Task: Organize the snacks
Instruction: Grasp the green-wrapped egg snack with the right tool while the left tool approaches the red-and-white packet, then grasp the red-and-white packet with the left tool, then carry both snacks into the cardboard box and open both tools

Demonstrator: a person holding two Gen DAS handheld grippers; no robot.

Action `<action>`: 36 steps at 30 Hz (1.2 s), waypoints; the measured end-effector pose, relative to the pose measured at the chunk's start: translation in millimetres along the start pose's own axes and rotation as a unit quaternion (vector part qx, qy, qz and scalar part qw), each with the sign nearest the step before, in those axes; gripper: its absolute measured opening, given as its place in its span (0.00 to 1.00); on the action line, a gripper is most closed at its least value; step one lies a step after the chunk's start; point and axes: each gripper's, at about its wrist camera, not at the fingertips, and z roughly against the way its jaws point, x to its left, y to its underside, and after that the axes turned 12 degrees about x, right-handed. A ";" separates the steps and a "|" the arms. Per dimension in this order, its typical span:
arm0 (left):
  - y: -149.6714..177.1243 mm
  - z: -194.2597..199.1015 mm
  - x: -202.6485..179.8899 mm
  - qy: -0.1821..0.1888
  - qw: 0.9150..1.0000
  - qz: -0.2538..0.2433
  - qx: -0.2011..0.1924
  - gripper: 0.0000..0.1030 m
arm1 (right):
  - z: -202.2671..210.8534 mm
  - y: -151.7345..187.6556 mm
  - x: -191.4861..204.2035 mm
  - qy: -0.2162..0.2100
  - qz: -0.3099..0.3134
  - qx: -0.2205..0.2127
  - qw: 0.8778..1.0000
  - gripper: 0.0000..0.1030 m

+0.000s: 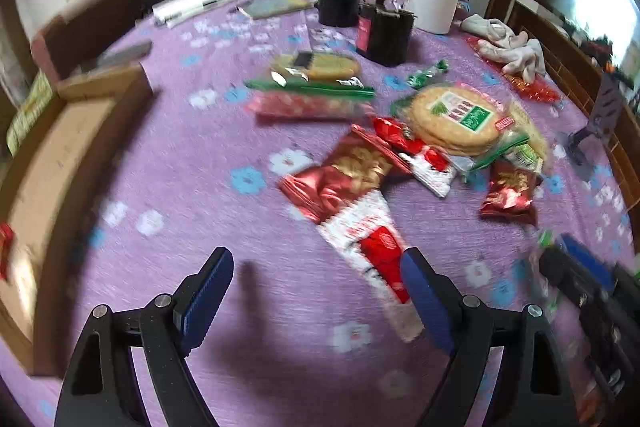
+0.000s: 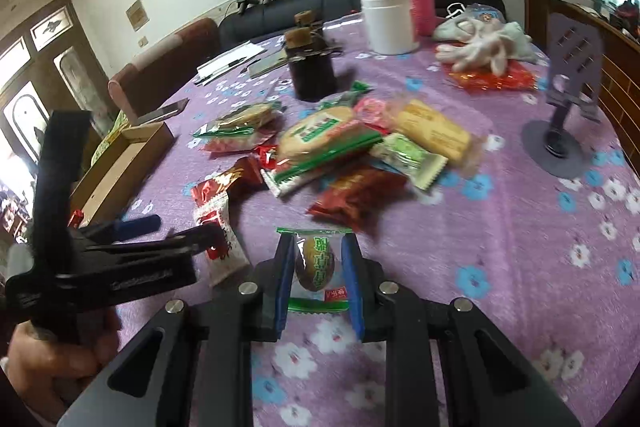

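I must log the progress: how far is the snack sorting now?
Just started: one red wrapper shows in the cardboard box. In hand: the right gripper is shut on a green-edged egg snack; the left gripper is open by a red-white packet. The pile remains on the table.

Purple flowered table (image 2: 520,227) bears snack packets (image 2: 320,143) and cardboard box (image 2: 120,167).
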 end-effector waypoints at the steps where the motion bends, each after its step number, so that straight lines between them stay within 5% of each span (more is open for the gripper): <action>1: -0.2 -1.9 -2.8 0.000 1.000 0.013 0.004 0.86 | 2.0 2.3 -2.4 -0.001 -0.002 -0.002 1.000 0.22; 6: -2.7 -7.5 -13.3 0.008 0.998 0.049 0.028 0.86 | 10.1 9.2 -11.6 -0.009 -0.013 -0.008 1.000 0.22; 12: 2.0 -9.4 -18.9 -0.012 0.999 0.038 0.005 0.85 | 17.1 13.3 -19.1 -0.014 -0.021 -0.016 1.000 0.22; 17: 3.4 -2.6 -3.8 0.008 0.999 0.032 -0.010 0.32 | 20.9 15.7 -15.8 -0.019 -0.023 -0.020 0.999 0.22; 19: 3.9 -1.0 4.7 0.023 0.999 0.032 -0.008 0.22 | 21.7 17.1 -12.1 -0.022 -0.022 -0.021 0.999 0.22; 29: 33.4 47.4 44.9 0.006 0.997 0.011 -0.079 0.21 | 23.3 14.5 38.0 -0.049 0.012 -0.023 0.998 0.22; 36: 52.6 92.0 128.6 -0.046 0.989 0.055 -0.130 0.22 | -3.1 4.5 119.7 -0.112 0.067 0.004 0.991 0.22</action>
